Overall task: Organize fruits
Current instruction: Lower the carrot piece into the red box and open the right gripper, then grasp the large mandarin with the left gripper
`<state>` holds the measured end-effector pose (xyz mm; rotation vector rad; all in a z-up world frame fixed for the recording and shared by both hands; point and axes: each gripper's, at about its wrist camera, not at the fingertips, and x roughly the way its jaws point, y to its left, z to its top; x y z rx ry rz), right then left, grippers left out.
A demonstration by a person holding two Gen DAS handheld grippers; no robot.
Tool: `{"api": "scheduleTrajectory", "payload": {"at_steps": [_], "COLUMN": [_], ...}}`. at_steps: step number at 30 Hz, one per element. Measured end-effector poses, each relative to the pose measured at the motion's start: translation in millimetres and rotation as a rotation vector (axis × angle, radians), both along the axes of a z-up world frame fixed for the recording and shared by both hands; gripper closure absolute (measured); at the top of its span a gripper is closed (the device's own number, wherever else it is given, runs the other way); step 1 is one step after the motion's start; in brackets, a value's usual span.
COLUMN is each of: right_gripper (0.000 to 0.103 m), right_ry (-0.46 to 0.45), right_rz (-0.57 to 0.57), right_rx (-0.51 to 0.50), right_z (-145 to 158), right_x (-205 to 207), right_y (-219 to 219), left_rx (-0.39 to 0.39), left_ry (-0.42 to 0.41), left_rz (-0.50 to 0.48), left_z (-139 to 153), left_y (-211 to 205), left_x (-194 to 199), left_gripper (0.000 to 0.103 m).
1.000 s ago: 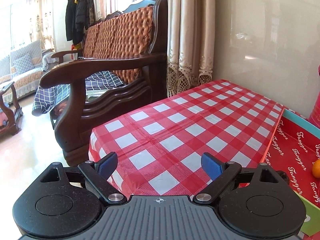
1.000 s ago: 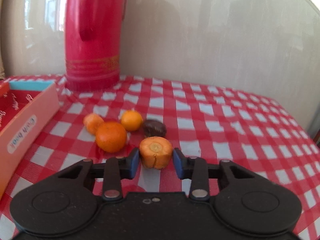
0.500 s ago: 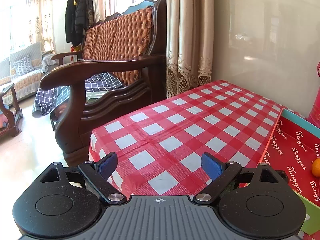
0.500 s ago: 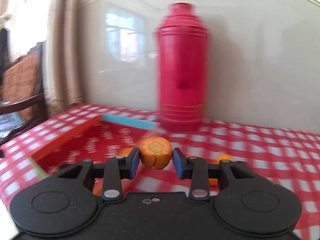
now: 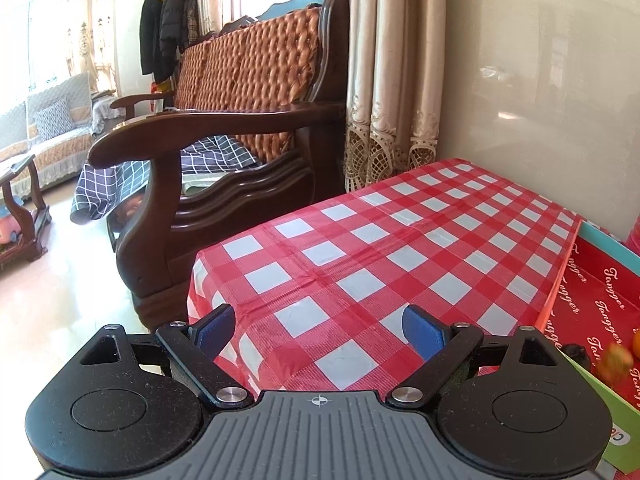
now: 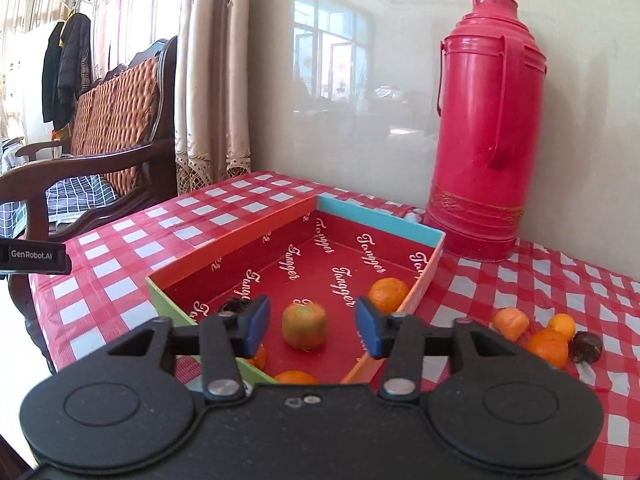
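Thermos (image 6: 486, 136) behind box (image 6: 236, 244) – loose oranges (image 6: 546, 346) on tablecloth (image 6: 560, 280) beside it.

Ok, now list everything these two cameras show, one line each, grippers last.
box: one, red inside, teal and orange walls, on the table.
released fruit: one, orange-green, blurred, inside the box.
oranges: three, orange, in the box; two partly hidden at its near edge.
dark fruit: one, box's near-left corner, mostly hidden.
loose fruits: three orange, one dark, on the cloth right of the box.
flask: one, red, behind the box.
tablecloth: one, red-white check.
bench: one, dark wood, left of the table.
curtains: beige, by the wall.
left gripper: open, empty.
right gripper: jaws just been opening, pads clear of the fruit between them.
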<state>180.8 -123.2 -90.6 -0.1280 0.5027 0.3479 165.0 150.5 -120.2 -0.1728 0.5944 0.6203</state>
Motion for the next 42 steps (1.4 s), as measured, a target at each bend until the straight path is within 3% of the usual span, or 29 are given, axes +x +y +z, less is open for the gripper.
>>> {"api": "scheduleTrajectory", "payload": {"at_steps": [1, 3, 6, 11, 18, 22, 30, 36, 42], "right_gripper": [0.042, 0.034, 0.033, 0.02, 0.008, 0.007, 0.006, 0.006, 0.006], "right_ry": [-0.005, -0.023, -0.025, -0.015, -0.039, -0.039, -0.064, -0.101, -0.165], "right_rz": [-0.01, -0.037, -0.081, -0.191, -0.367, -0.457, -0.69, -0.791, -0.944], "right_rx": [0.0, -0.002, -0.018, -0.035, -0.054, -0.057, -0.047, 0.014, -0.018], "right_z": [1, 2, 5, 8, 9, 6, 1, 6, 6], "right_x": [0, -2, -2, -1, -9, -14, -35, -56, -75], "right_y": [-2, -7, -16, -37, -80, -107, -175, -220, -248], "left_rx": [0.002, 0.009, 0.016, 0.03, 0.071, 0.105, 0.143, 0.164, 0.169], "left_ry": [0.001, 0.002, 0.003, 0.003, -0.012, -0.045, -0.087, -0.068, -0.011], "left_rz": [-0.006, -0.014, -0.025, -0.052, -0.166, -0.271, -0.578, -0.789, -0.887], "left_z": [0, 0, 1, 2, 6, 11, 19, 16, 6], "left_y": [-1, -6, -12, -26, -69, -105, -192, -266, -330], "left_x": [1, 2, 2, 4, 8, 8, 7, 18, 52], "left_gripper": [0.013, 0.013, 0.013, 0.013, 0.013, 0.013, 0.013, 0.013, 0.013]}}
